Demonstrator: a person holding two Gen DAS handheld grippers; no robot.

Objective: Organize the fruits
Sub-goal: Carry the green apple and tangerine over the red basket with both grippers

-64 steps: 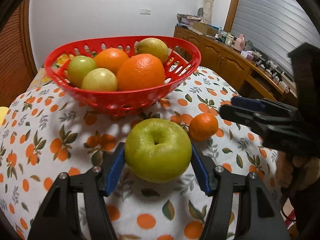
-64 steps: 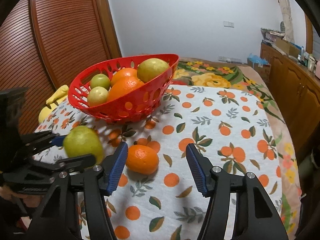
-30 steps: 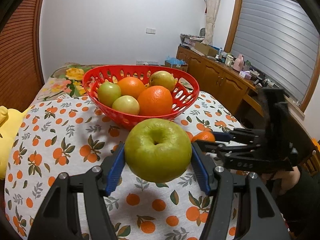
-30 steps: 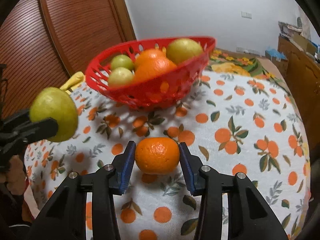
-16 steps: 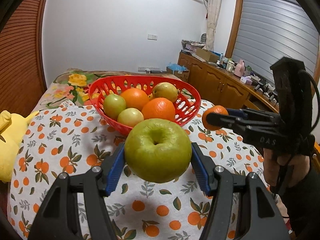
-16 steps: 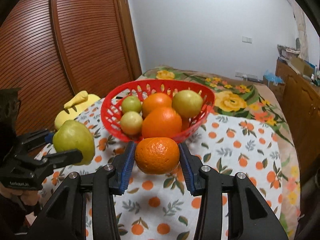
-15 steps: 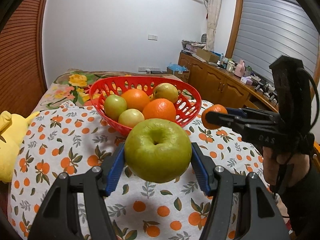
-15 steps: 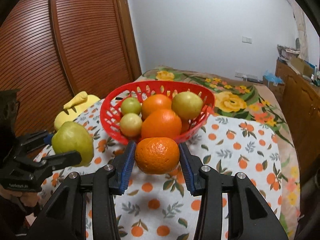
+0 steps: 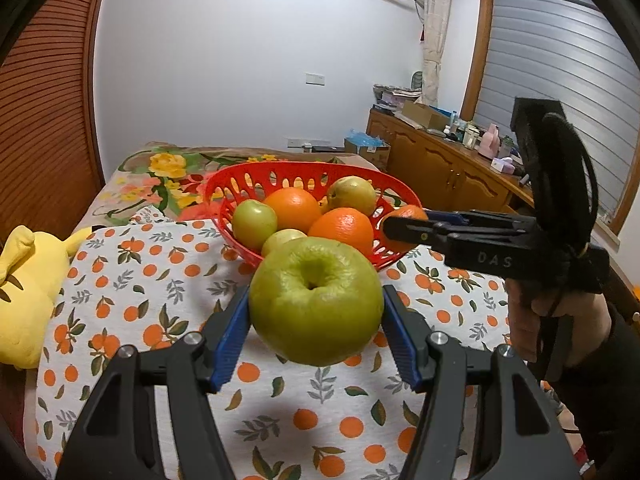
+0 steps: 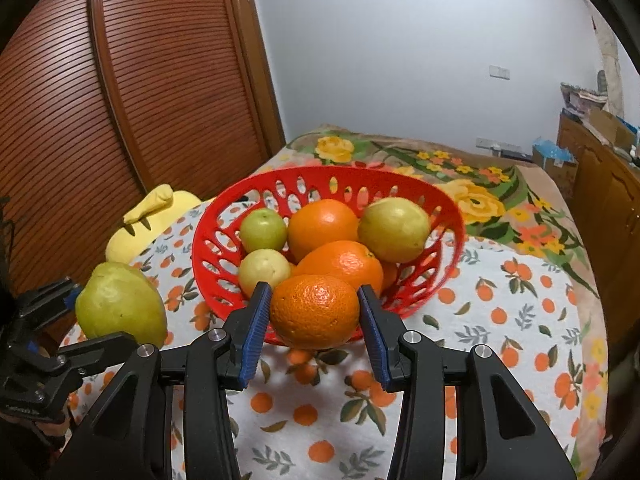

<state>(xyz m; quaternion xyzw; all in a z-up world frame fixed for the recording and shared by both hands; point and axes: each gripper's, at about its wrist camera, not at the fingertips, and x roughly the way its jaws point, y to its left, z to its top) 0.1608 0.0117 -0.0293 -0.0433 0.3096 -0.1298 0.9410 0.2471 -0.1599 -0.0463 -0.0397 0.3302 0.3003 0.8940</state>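
Above the surface, both tongs carry fruit toward the basket (image 10: 452, 216)
Left tongs (image 9: 316, 336) clamp the apple (image 9: 316, 300), right tongs (image 10: 316, 328) the orange (image 10: 316, 310) (near the rim); next, judged: lower each in, then release

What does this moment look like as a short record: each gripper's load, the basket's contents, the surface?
left gripper: shut on green apple, held off the table
right gripper: shut on mandarin, held near the basket's front rim
red basket: two oranges and three yellow-green fruits visible inside
surface: tablecloth printed with oranges
off to the side: yellow plush toy
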